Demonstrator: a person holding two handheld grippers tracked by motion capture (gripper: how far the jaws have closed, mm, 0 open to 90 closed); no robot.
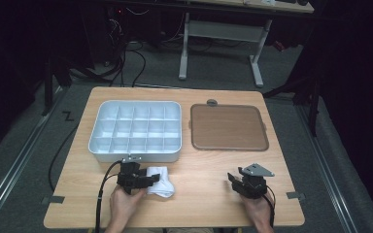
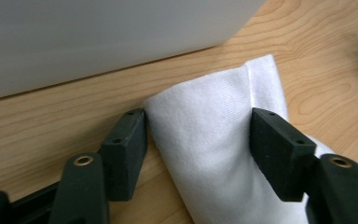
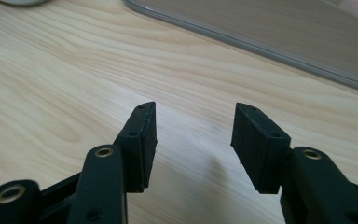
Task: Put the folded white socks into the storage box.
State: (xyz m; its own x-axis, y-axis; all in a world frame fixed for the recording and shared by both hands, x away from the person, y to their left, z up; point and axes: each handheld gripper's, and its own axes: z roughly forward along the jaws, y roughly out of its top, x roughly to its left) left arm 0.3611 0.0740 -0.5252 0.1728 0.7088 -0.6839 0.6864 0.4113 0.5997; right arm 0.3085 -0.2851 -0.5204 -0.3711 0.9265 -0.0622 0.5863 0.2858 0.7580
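Item, near left: left tongs (image 1: 151, 180), jaws set either side of a white folded cloth (image 1: 161, 181) lying on the desk (image 1: 209, 204); in the left gripper view the cloth (image 2: 214, 144) sits between both pads (image 2: 279, 151), the left pad at its rolled edge, the right one laid against its flank, with no clear squeeze to be seen, so a loose straddle rather than a firm grip. Advice: close squarely across the roll, low to the wood, taking all layers before any lift. Item, near right: right tongs (image 1: 232, 179), jaws apart and empty above bare wood (image 3: 193, 140); best kept off the cloth until wanted. Item, farther left: white compartment tray (image 1: 97, 127), all cells empty, just beyond the cloth. Item, farther right: brown flat tray (image 1: 228, 127), bare.
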